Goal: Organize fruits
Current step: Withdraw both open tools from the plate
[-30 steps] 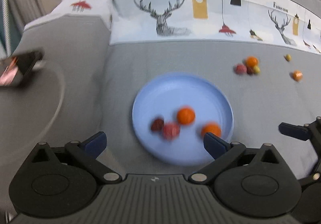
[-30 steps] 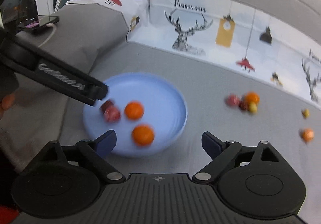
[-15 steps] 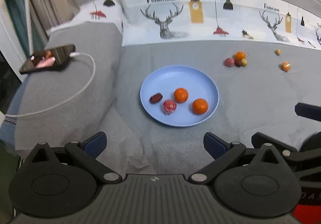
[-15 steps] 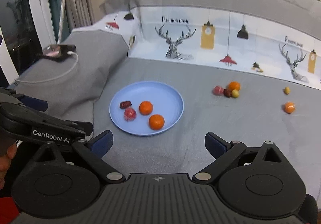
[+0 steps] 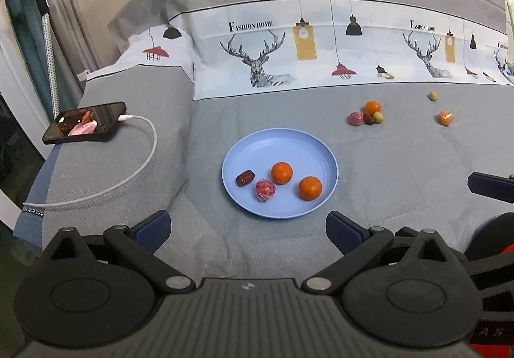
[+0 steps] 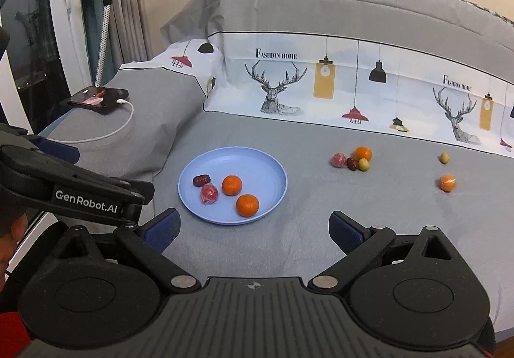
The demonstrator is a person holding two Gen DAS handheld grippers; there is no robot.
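Fingers (image 5: 151, 226) spread, empty — right view alone shows "GenRobot.AI".

I read "FASHION HOME" printed on the bed sheet (image 6: 321, 75) beside the deer, and "GenRobot.AI" on my left gripper (image 6: 86, 199).

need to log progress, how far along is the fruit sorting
Done: four pieces lie on the blue plate, two oranges, a pink fruit and a dark date. In hand: nothing; the left gripper and right gripper are open and empty. Left: six pieces on the bedspread, a cluster of four and two loose ones.
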